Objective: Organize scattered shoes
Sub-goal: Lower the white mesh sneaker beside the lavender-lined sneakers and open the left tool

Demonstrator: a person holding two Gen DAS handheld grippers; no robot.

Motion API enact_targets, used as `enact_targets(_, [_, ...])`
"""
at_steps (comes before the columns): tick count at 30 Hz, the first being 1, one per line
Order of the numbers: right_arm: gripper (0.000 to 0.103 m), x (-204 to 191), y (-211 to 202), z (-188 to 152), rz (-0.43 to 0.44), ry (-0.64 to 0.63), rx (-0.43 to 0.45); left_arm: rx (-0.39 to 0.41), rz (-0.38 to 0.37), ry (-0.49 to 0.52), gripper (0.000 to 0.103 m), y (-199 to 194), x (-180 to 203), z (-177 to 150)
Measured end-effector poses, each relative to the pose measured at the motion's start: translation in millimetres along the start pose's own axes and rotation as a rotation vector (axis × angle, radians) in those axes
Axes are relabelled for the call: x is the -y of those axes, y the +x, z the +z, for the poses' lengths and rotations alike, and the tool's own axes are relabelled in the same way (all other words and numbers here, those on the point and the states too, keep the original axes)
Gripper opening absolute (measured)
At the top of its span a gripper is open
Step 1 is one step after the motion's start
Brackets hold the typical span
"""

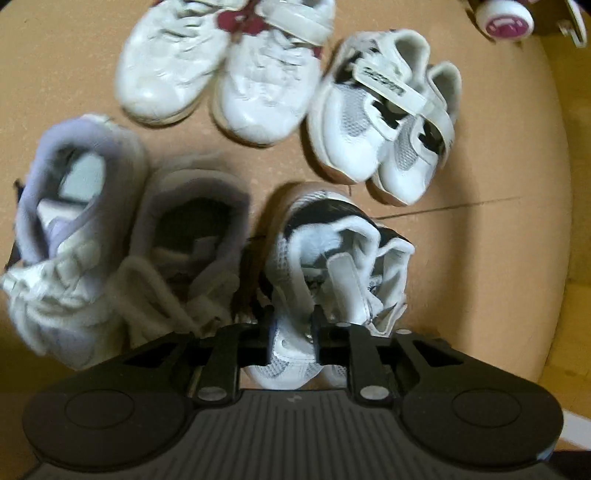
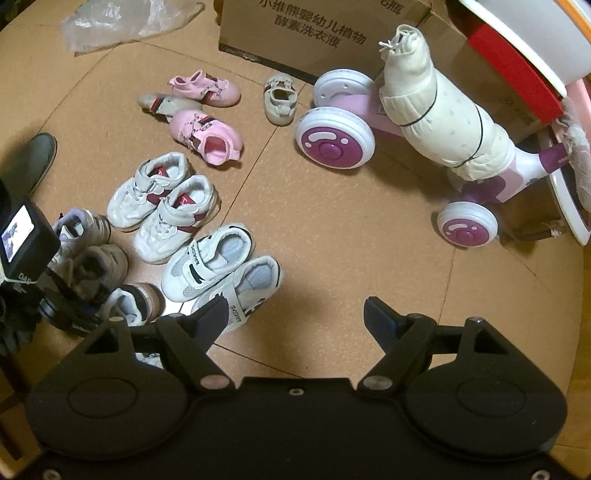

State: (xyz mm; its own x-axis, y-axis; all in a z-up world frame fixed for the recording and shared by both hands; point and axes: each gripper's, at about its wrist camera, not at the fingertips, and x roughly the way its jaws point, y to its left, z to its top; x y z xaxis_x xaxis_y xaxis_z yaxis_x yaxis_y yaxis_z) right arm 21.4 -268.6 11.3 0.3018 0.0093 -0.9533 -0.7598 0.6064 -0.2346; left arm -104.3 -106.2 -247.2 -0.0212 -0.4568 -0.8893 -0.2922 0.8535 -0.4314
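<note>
Left gripper [image 1: 291,332] fingers are pinching a white-and-black mesh sneaker [image 1: 332,266] beside the lined-up white pairs; right gripper [image 2: 295,314] is hanging open, empty. Far pink shoes [image 2: 207,140] are lying unsorted.

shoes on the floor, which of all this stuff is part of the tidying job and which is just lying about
Part of the job:
- white and maroon pair
- white strap pair
- pink pair
- lone beige shoe
- black-heeled sneaker between the left tool's fingers

Lying about:
- ride-on toy
- cardboard box
- plastic bag
</note>
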Motion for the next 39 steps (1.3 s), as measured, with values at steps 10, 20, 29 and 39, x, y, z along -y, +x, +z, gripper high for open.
enact_targets(10, [0.081,1,-10,10,-0.012,0.0,0.038,0.108,-0.043,0.08,0.053,-52,10,16])
enact_targets(20, [0.081,7,-17,10,-0.033,0.019,0.057,0.229,0.06,0.32,0.053,-90,19,40])
enact_targets(29, [0.081,14,-31,10,-0.044,0.036,0.095,0.177,0.192,1.032,0.053,-12,106,-22])
enact_targets(39, [0.081,31,-24,-10,-0.06,0.069,0.063,0.066,0.248,1.111,0.023,55,119,-7])
